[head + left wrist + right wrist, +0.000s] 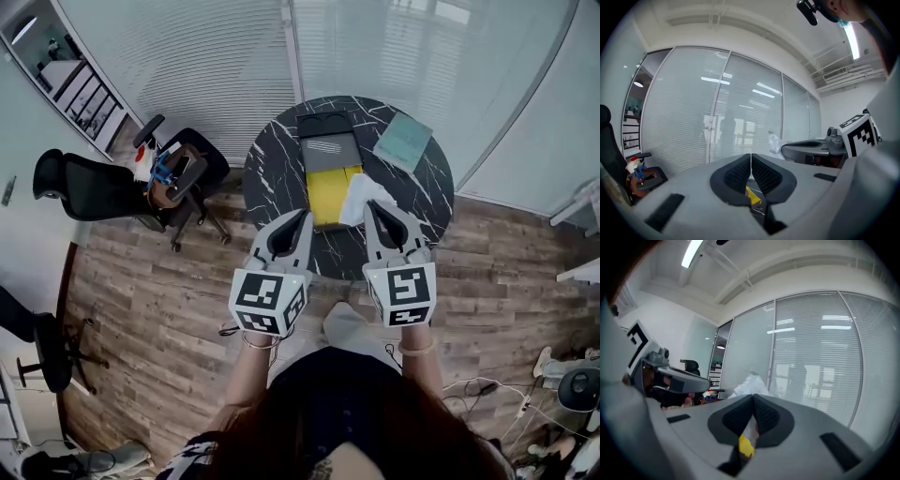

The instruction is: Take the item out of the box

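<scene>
On the round black marble table point(272, 178) lies an open grey box point(328, 148), with a yellow item point(328, 194) in its near half. A crumpled white plastic bag point(361, 200) rests on the item's right side. My left gripper point(304, 217) is shut at the item's near left edge, and nothing shows between its pads point(740, 173). Yellow point(753, 194) shows below them. My right gripper point(371, 206) is shut on the white bag point(749, 384), which pokes up beyond the jaws. White plastic and a bit of yellow point(745, 446) show under its pads point(766, 416).
A teal booklet point(403, 141) lies at the table's far right. Two black office chairs point(94, 187) point(187, 169) stand to the left on the wooden floor. Glass walls with blinds point(216, 56) run behind the table. Cables point(487, 389) lie on the floor at right.
</scene>
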The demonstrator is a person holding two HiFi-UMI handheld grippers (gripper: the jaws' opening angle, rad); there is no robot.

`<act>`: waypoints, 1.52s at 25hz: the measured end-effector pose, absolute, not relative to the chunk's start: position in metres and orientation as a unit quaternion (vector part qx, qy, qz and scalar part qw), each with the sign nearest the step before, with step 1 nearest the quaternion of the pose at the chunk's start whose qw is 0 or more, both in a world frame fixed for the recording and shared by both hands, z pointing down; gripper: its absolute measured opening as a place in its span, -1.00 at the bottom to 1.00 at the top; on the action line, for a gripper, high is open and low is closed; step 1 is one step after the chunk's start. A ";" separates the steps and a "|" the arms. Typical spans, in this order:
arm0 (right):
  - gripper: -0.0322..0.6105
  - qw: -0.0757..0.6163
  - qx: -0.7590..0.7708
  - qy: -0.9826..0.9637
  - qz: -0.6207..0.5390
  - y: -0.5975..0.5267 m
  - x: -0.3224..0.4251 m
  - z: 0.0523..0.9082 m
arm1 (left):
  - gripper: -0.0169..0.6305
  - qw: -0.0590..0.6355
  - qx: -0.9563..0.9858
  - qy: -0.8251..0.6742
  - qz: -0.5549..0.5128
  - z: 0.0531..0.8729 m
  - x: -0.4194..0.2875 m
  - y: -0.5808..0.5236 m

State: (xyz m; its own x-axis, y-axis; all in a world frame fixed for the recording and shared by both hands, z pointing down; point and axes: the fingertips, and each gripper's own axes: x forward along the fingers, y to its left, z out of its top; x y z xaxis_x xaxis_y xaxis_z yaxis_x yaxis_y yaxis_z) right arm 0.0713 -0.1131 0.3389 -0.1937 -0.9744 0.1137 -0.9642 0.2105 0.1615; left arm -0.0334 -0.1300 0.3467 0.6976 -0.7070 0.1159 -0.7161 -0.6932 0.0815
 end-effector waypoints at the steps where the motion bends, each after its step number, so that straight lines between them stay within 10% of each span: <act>1: -0.83 0.095 0.628 -0.772 -0.029 -0.109 0.070 0.338 | -0.86 0.059 0.920 -0.386 0.037 0.346 -0.034 -0.127; 38: -0.83 0.077 0.633 -0.768 -0.053 0.000 0.044 0.322 | -0.86 0.041 0.924 -0.380 0.021 0.337 -0.053 -0.024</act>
State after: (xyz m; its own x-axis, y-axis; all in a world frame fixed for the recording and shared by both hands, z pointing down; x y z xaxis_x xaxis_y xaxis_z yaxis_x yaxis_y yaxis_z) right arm 0.0436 0.0001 0.3219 -0.1857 -0.9813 0.0510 -0.9648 0.1919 0.1800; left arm -0.0533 -0.0242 0.3371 0.7098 -0.7009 0.0696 -0.7044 -0.7073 0.0606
